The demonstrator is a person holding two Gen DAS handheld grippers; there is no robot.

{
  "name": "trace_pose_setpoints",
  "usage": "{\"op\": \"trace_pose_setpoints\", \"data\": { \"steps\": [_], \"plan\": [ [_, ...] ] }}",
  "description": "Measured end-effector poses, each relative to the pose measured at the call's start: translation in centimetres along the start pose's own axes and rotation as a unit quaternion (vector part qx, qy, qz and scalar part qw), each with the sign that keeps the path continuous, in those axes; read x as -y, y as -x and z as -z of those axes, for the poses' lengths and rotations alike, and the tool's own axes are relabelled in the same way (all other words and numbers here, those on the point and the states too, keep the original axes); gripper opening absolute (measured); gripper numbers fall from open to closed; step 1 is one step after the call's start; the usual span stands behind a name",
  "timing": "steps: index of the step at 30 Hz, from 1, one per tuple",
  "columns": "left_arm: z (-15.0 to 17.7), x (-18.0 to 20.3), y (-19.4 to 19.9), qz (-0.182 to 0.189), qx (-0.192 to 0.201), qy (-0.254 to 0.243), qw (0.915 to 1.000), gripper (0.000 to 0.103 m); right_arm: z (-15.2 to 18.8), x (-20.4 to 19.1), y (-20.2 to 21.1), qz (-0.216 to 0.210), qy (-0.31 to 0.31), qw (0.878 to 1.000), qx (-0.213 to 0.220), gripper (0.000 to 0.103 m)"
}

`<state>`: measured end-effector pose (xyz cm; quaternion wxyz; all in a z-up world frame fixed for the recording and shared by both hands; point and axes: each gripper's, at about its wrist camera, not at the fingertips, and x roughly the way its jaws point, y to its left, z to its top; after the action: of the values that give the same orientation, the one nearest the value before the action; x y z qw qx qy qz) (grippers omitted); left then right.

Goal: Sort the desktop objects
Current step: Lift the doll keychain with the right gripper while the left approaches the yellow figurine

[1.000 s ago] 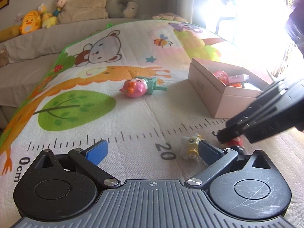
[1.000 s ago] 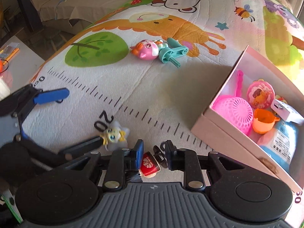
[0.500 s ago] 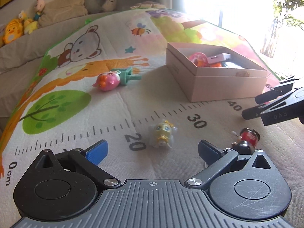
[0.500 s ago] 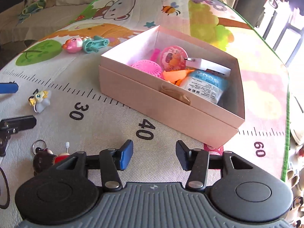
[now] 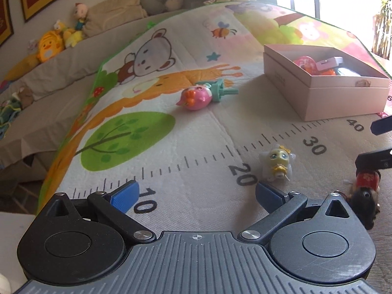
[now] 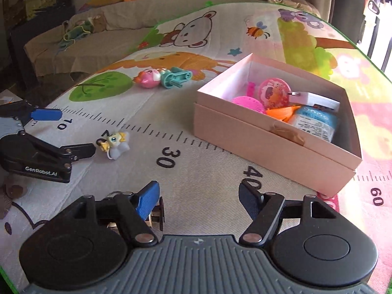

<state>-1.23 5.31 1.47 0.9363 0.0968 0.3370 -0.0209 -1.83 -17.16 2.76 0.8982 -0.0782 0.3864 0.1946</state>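
A pink box (image 6: 276, 144) (image 5: 343, 95) with several toys inside stands on the play mat. A pale yellow fairy figure (image 5: 278, 163) (image 6: 114, 143) lies by the "20" mark. A red and dark doll keychain (image 5: 365, 191) lies at the right of the left wrist view; the right wrist view shows only part of it behind my right gripper's left finger (image 6: 147, 201). A pink bird toy (image 5: 194, 98) (image 6: 148, 79) and a teal part (image 5: 220, 90) (image 6: 175, 77) lie farther back. My left gripper (image 5: 196, 194) is open and empty, near the fairy figure. My right gripper (image 6: 198, 196) is open and empty.
The colourful play mat (image 5: 159, 147) with a printed ruler covers the surface. Plush toys (image 5: 50, 45) and cushions (image 5: 115, 14) line the sofa behind. The mat's left edge drops off to the floor.
My right gripper opened, released the doll keychain and drew back; the keychain now lies on the mat. My left gripper pulled back a little from the fairy figure.
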Motion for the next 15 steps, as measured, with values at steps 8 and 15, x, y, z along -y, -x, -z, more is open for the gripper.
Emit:
{"op": "trace_pose_setpoints", "data": {
  "steps": [8, 15],
  "plan": [
    [0.1, 0.6, -0.2, 0.01, -0.006, -0.005, 0.9999, 0.103, 1.2, -2.5, 2.6, -0.066, 0.009, 0.997, 0.047, 0.092],
    [0.2, 1.0, -0.1, 0.016, -0.009, -0.007, 0.9998, 0.103, 2.8, -5.7, 2.0, -0.075, 0.076, 0.994, 0.035, 0.098]
  ]
}}
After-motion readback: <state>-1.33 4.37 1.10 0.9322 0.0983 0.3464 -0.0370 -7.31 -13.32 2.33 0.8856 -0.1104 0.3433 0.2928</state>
